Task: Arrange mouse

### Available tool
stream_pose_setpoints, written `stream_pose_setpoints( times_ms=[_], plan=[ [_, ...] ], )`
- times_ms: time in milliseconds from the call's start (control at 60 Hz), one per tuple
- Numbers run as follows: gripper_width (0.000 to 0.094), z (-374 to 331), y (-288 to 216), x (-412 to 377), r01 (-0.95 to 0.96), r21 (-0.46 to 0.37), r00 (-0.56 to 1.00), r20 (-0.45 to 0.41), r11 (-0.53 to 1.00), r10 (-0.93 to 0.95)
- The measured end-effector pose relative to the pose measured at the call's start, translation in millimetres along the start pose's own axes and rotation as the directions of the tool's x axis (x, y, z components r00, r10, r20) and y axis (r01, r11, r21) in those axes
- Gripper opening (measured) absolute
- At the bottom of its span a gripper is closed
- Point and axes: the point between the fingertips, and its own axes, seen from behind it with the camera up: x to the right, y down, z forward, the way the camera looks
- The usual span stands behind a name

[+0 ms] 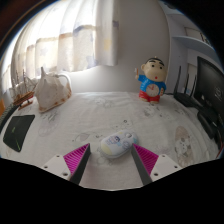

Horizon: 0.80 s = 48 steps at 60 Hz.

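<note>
The gripper (112, 160) has its two fingers spread apart, each showing one magenta pad (76, 157) on its inner face. One white computer mouse (117, 145) lies on the table (90, 120) between the fingertips, slightly ahead of them, with a gap at either side, so neither finger presses on it. The mouse rests on its own on the pale, faintly patterned tablecloth. No brand or writing can be read on it.

Beyond the mouse, well apart from it, stands one cartoon boy figurine (151, 80) in a red top and blue base, upright near the far side of the table. Off to the left stands one cream bag (52, 90) with handles. A flat dark tablet-like object (17, 132) lies at the table's left edge. At the right is one dark monitor-like shape (208, 95). Pale curtains (70, 40) hang behind, letting in light.
</note>
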Motion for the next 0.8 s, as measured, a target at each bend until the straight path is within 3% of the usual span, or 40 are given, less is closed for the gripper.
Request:
stream_pose_setpoints(
  times_ms=[400, 517, 600, 800],
  plan=[
    [0.0852, 47.0, -32.5, -9.7, -0.007, 0.008, 1.000, 0.016, 1.000, 0.007],
    [0.0711, 52.0, -35.4, -10.2, -0.001, 0.008, 1.000, 0.020, 1.000, 0.001],
    [0.0512, 53.0, -36.1, -8.0, 0.008, 0.012, 1.000, 0.012, 1.000, -0.008],
    [0.0435, 46.7, -45.6, 0.4, 0.001, 0.001, 1.000, -0.030, 1.000, -0.001]
  ],
)
